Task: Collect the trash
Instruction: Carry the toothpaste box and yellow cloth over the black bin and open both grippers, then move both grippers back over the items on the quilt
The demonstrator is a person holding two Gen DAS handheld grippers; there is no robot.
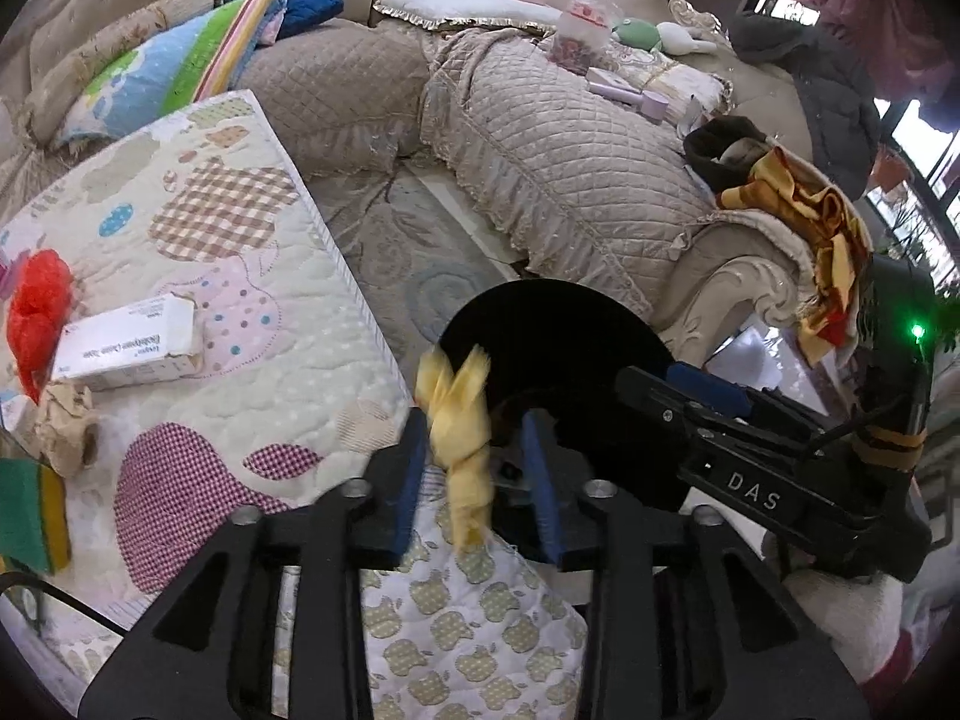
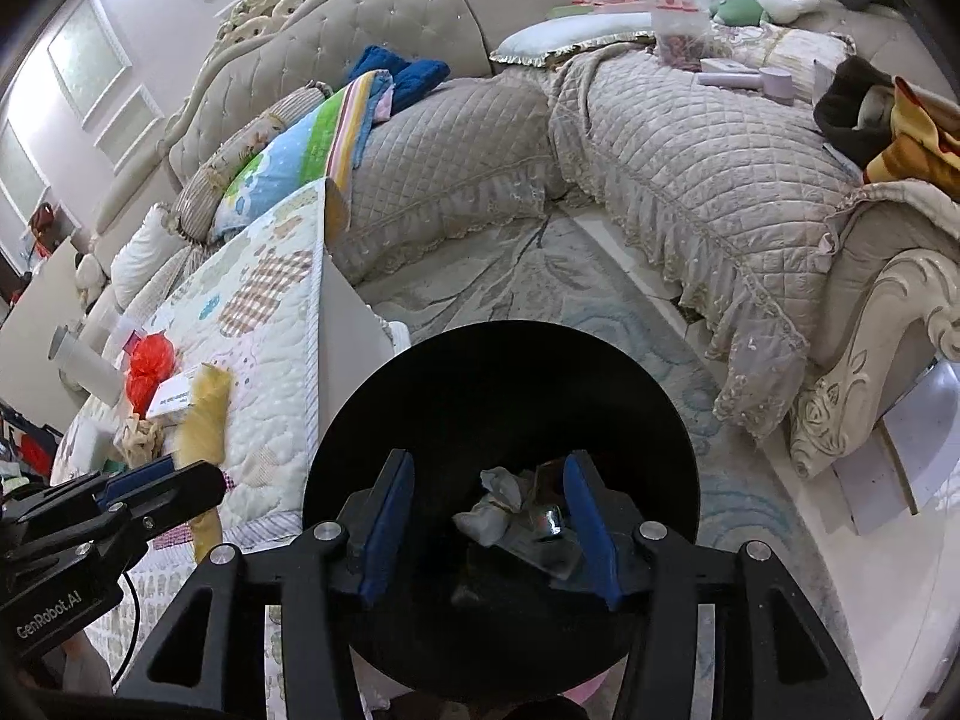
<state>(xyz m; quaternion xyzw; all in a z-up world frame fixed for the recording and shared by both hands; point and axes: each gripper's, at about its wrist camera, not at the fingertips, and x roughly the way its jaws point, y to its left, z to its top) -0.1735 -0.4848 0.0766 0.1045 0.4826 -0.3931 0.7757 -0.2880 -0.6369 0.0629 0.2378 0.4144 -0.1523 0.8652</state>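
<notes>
A blurred yellow peel (image 1: pixel 459 432) hangs between the fingers of my left gripper (image 1: pixel 474 462), whose jaws stand apart, just at the near rim of a black trash bin (image 1: pixel 540 324). The peel also shows in the right wrist view (image 2: pixel 207 414) beside the left gripper (image 2: pixel 156 480). My right gripper (image 2: pixel 489 510) is open over the bin (image 2: pixel 498 384), which holds crumpled paper and foil (image 2: pixel 510 510). On the quilted table (image 1: pixel 252 300) lie a white box (image 1: pixel 129 339), a red net (image 1: pixel 36 312) and crumpled brown paper (image 1: pixel 63 426).
A quilted beige sofa (image 1: pixel 540 138) curves behind, with pillows, a striped blanket (image 1: pixel 180 60), a snack bag (image 1: pixel 579 30) and a yellow-red cloth (image 1: pixel 810 228). A green-yellow sponge (image 1: pixel 30 516) lies at the table's left edge. A patterned rug (image 2: pixel 540 288) covers the floor.
</notes>
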